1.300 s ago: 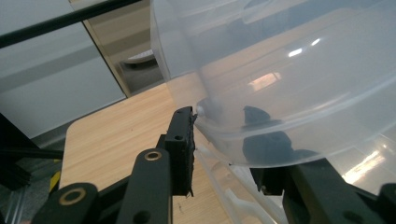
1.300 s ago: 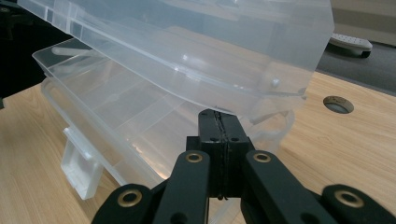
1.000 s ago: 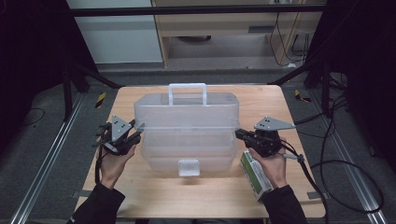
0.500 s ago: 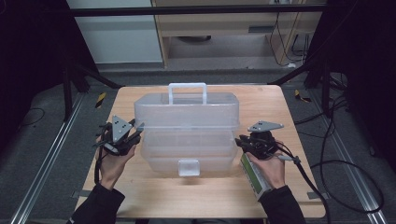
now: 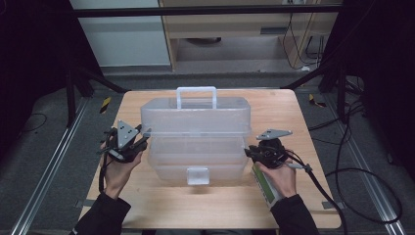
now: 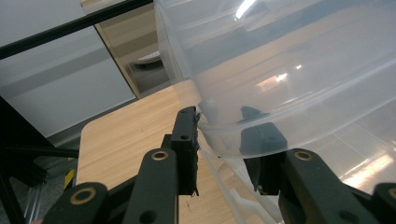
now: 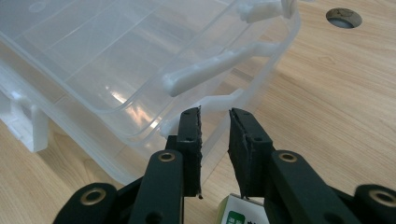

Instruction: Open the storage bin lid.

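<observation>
Clear plastic box (image 5: 195, 142), tiered, white handle on top, stood mid-counter (image 5: 303, 196). Left gripper (image 5: 139, 139) clamped the lip of the upper tier at the box's left end; one pad blurred behind the plastic. Right gripper (image 5: 248, 152) at the right end, jaws having just been opening, a narrow gap, nothing between them. Green-and-white carton (image 5: 264, 183) beneath the right hand, largely covered, label unreadable.

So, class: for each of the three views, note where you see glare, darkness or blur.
High view: the wooden table is lit, the surroundings fall into darkness. Left gripper view: bright glare streaks on the clear plastic box, and one pad shows blurred through its wall. Right gripper view: soft reflections on the box, sharp wood grain.
</observation>
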Demonstrator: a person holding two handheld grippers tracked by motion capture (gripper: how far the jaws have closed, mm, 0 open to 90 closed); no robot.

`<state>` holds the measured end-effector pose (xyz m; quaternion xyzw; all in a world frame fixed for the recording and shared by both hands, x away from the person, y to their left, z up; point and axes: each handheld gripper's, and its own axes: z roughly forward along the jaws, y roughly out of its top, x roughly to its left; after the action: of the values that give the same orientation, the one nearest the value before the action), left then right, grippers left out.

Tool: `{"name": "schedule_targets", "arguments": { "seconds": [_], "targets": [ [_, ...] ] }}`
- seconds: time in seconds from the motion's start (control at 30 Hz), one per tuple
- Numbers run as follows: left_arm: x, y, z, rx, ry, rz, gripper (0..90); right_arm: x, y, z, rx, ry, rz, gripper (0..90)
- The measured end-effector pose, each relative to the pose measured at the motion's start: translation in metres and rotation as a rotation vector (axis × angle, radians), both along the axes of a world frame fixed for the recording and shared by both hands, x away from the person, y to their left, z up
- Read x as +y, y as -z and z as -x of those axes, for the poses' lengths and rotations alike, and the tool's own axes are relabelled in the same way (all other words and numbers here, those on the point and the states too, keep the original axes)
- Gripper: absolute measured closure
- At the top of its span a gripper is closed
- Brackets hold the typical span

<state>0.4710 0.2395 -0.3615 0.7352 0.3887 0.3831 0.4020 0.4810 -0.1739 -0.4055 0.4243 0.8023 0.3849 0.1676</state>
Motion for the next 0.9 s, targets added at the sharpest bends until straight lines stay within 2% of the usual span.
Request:
{"name": "schedule_targets", "arguments": {
  "seconds": [0.2,0.4,0.9],
  "targets": [
    [0.001,-0.003,-0.003,0.005,0.001,0.009,66.9,0.002,0.001,-0.001,0.008,0.0,-0.001,77.4],
    [0.002,-0.007,-0.006,0.01,0.0,0.021,67.4,0.005,0.002,-0.001,0.004,0.005,0.019,78.3],
    [0.004,-0.016,-0.019,0.015,-0.011,0.038,70.5,0.005,0.002,-0.001,0.014,0.013,0.002,78.3]
  ]
}}
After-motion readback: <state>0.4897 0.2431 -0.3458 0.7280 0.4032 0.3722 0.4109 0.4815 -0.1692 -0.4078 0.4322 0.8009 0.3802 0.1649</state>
